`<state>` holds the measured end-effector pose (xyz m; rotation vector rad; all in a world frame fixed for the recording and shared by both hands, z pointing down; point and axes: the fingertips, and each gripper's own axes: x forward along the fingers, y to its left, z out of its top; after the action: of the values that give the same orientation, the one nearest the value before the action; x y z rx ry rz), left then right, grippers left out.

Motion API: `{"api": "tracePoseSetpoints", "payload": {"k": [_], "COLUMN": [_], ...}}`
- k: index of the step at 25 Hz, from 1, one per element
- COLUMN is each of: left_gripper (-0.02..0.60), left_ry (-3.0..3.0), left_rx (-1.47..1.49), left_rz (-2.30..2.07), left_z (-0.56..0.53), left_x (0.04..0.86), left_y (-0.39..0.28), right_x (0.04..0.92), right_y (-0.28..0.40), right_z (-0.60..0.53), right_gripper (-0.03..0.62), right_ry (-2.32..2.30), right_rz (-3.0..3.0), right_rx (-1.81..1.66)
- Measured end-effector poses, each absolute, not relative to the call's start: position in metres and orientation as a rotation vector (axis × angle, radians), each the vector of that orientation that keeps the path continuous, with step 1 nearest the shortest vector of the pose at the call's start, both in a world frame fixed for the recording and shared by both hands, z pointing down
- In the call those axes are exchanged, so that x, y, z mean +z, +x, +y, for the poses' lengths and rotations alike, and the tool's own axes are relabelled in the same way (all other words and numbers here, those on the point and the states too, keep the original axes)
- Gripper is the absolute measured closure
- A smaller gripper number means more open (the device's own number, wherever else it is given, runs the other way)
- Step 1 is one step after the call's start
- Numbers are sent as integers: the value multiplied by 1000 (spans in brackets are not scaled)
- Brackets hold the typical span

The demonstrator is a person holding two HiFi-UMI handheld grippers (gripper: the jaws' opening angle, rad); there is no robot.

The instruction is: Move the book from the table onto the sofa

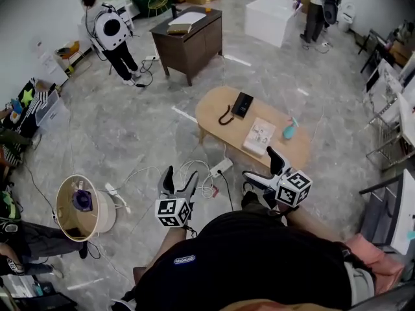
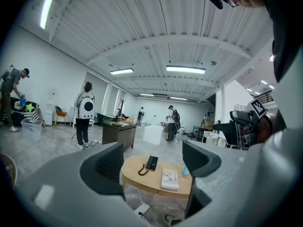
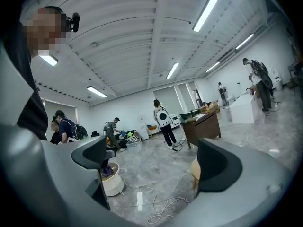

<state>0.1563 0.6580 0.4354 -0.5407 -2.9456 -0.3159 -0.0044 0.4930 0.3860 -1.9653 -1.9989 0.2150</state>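
The book (image 1: pixel 259 136), pale with a printed cover, lies flat on the low oval wooden table (image 1: pixel 214 112), between a black phone (image 1: pixel 242 104) and a teal bottle (image 1: pixel 290 129). My left gripper (image 1: pixel 180 180) hangs open over the floor, short of the table. In the left gripper view the book (image 2: pixel 170 178) shows beyond the open, empty left gripper (image 2: pixel 154 167). My right gripper (image 1: pixel 266 168) is open and empty, near the table's front edge. In its own view the right gripper (image 3: pixel 151 162) faces the floor left of the table.
A power strip (image 1: pixel 220 168) with loose white cables lies on the floor in front of the table. A round white bin (image 1: pixel 81 207) stands at left, a dark desk (image 1: pixel 189 37) beyond. Something pink (image 1: pixel 376 258) sits at lower right. People stand far off.
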Motion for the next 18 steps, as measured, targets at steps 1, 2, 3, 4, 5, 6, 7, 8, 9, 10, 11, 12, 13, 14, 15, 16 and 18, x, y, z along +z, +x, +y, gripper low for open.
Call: {"api": "tracePoseSetpoints", "payload": {"k": [1, 2, 3, 4, 5, 6, 7, 8, 9, 10, 11, 12, 13, 14, 15, 16, 18], "left_gripper": [189, 189, 189, 189, 189, 189, 189, 189, 189, 189, 189, 189, 189, 189, 189, 189, 189], "left_ry": [-532, -523, -516, -512, -514, -520, -530, -538, -541, -538, -530, -521, -515, -510, -506, -499, -479], "left_rx": [-300, -277, -245, -206, -169, -145, -138, -143, -146, -140, -121, -96, -71, -51, -38, -31, -24], "left_rz": [-2947, -2949, -2950, -2949, -2947, -2944, -2941, -2940, -2941, -2940, -2938, -2933, -2928, -2923, -2921, -2919, -2916], "left_z": [659, 659, 660, 662, 665, 668, 672, 676, 680, 682, 685, 687, 690, 692, 694, 696, 697], "left_x": [434, 432, 429, 426, 422, 419, 417, 415, 414, 412, 411, 409, 407, 406, 405, 405, 409], "left_y": [151, 146, 141, 136, 132, 128, 124, 120, 115, 110, 103, 97, 90, 85, 80, 76, 66], "right_x": [387, 387, 388, 388, 389, 391, 394, 396, 396, 396, 394, 393, 393, 394, 397, 401, 409], "right_y": [-10, -16, -22, -29, -34, -40, -46, -52, -58, -64, -69, -75, -80, -85, -89, -94, -105], "right_z": [493, 492, 493, 495, 499, 503, 508, 512, 516, 519, 522, 524, 525, 525, 524, 522, 516], "right_gripper": [-15, -15, -13, -12, -12, -12, -12, -12, -12, -12, -12, -12, -12, -10, -10, -10, -10], "right_ry": [-1962, -1958, -1954, -1952, -1951, -1949, -1945, -1940, -1936, -1935, -1935, -1935, -1930, -1921, -1908, -1892, -1855], "right_rz": [-2005, -2015, -2025, -2032, -2035, -2032, -2028, -2025, -2025, -2031, -2038, -2045, -2050, -2053, -2054, -2057, -2069], "right_rx": [224, 238, 254, 269, 281, 290, 301, 316, 330, 341, 347, 348, 349, 350, 350, 351, 359]}}
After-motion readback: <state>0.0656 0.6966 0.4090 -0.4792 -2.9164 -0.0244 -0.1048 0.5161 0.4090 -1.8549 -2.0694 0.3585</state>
